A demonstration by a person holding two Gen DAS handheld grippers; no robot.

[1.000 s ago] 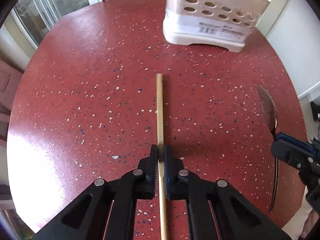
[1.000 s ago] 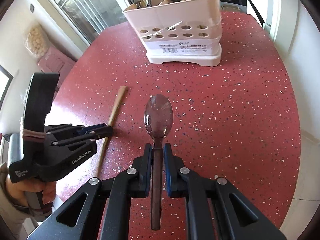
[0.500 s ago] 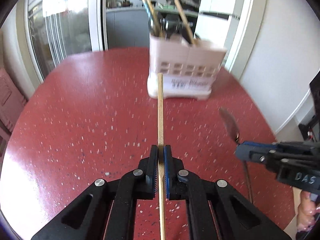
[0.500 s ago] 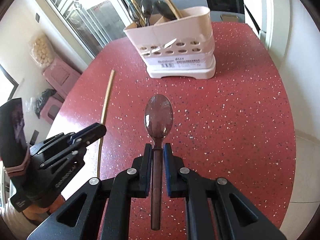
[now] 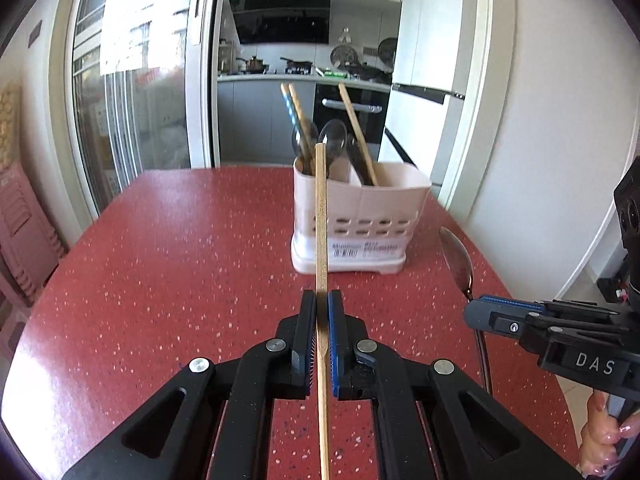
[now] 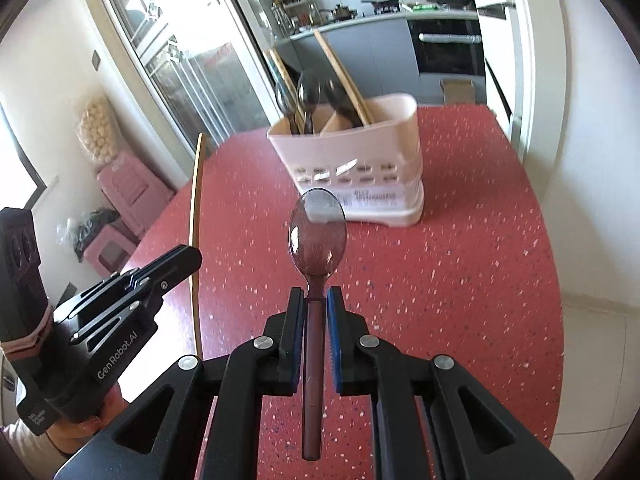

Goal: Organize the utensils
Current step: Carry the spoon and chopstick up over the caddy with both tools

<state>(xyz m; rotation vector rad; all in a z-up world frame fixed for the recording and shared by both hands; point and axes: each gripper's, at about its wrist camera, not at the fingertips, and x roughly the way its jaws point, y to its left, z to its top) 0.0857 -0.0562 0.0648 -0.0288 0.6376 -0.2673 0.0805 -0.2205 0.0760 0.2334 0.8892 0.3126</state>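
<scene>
Standing on the red table (image 5: 160,280), a pink utensil caddy (image 5: 360,216) awaits two light, stiff pieces: the left gripper (image 5: 320,344) fingers pinch a slim wooden chopstick (image 5: 321,216) mid-shaft; the right gripper (image 6: 316,340) fingers clamp a slick plastic spoon (image 6: 317,232) below its bowl.

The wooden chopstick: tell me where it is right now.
The wooden chopstick is clamped in the left gripper, held above the red table, pointing at the utensil holder.

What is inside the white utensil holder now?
The utensil holder holds dark spoons and wooden chopsticks, standing upright and leaning. Their lower ends are hidden by its wall.
</scene>
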